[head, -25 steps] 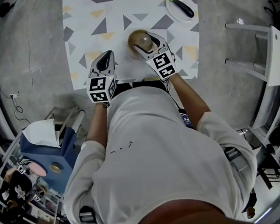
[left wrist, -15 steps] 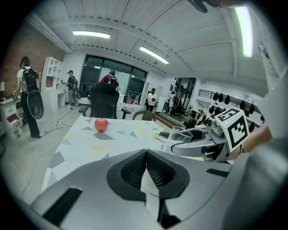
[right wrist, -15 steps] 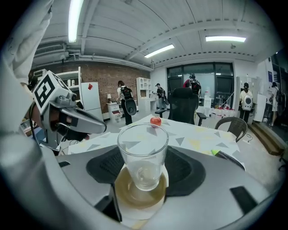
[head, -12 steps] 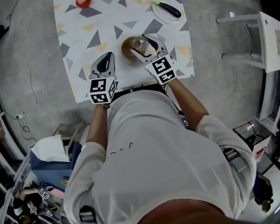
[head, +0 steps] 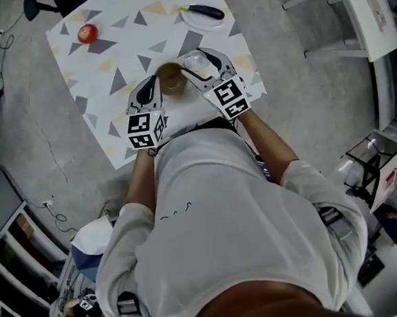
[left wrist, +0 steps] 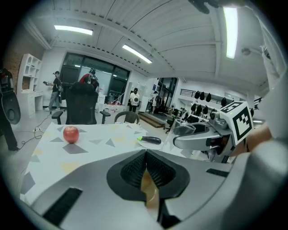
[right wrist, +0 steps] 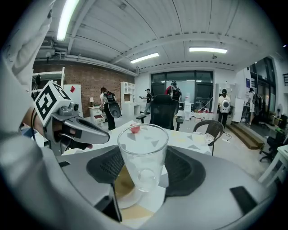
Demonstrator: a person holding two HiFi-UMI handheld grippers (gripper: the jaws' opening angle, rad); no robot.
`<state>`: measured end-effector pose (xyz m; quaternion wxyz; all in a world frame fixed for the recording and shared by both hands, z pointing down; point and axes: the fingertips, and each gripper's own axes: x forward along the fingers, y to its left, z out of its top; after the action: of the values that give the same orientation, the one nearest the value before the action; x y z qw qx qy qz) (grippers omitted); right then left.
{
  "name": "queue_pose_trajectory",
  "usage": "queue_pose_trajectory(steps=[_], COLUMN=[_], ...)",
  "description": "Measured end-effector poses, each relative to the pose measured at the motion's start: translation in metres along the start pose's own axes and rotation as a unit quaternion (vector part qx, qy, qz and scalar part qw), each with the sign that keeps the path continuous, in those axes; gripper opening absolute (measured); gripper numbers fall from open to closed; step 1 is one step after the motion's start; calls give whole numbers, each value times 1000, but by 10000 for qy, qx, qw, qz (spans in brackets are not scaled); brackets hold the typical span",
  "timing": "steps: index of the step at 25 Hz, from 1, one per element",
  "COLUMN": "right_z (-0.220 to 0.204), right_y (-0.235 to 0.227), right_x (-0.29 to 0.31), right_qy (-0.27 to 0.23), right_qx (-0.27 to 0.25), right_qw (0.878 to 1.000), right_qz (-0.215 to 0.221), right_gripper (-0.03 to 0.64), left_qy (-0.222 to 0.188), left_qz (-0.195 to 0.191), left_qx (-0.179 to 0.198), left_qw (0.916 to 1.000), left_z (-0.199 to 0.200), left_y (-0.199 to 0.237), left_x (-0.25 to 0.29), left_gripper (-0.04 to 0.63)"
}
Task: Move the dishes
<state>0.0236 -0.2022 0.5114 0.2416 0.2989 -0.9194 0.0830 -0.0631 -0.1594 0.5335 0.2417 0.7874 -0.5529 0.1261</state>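
Two grippers work at the near edge of a table (head: 111, 107) covered in a triangle-patterned cloth, which fills the upper middle of the head view. Far left on that cloth, toward the upper left of the frame, lies a red apple (head: 87, 33), well apart from everything else; the left gripper view shows it at middle left (left wrist: 70, 134).

Just left of centre, the left gripper (head: 152, 87) points up the frame at a brown dish (head: 170, 76). In its own view the jaws are pressed together, with a thin brown sliver of the dish's rim (left wrist: 148, 188) pinched between them at the bottom centre. Whether the dish rests on the cloth or hangs just above it cannot be told.

Right beside the dish, the right gripper (head: 199, 57) has its jaws spread around a clear glass (head: 196, 65). Its own view shows the glass (right wrist: 143, 152) upright in the middle of the frame, clasped on both sides by the dark pads (right wrist: 184, 170), with the brown dish below and to the left of the glass's base.

Further up and slightly right, near the table's far edge, a dark eggplant (head: 206, 11) lies on a white plate (head: 192, 22).
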Motion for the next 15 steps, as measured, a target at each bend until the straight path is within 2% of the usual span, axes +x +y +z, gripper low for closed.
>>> queue_pose_trajectory(steps=[9,15], right_z=[-17,-33], right_y=[-45,-59], right_x=[-34,-36], right_qy=[55,134], right_qx=[289,391], right_qw=[9978,9971], right_qz=[-602,-636], right_gripper=[275,275], left_qy=[192,365], left_qz=[-547,-493], left_qx=[267,308], left_qw=[9980,9976], left_z=[3,-2], left_y=[-40,-45], left_x=[35,41], left_gripper=[20,20])
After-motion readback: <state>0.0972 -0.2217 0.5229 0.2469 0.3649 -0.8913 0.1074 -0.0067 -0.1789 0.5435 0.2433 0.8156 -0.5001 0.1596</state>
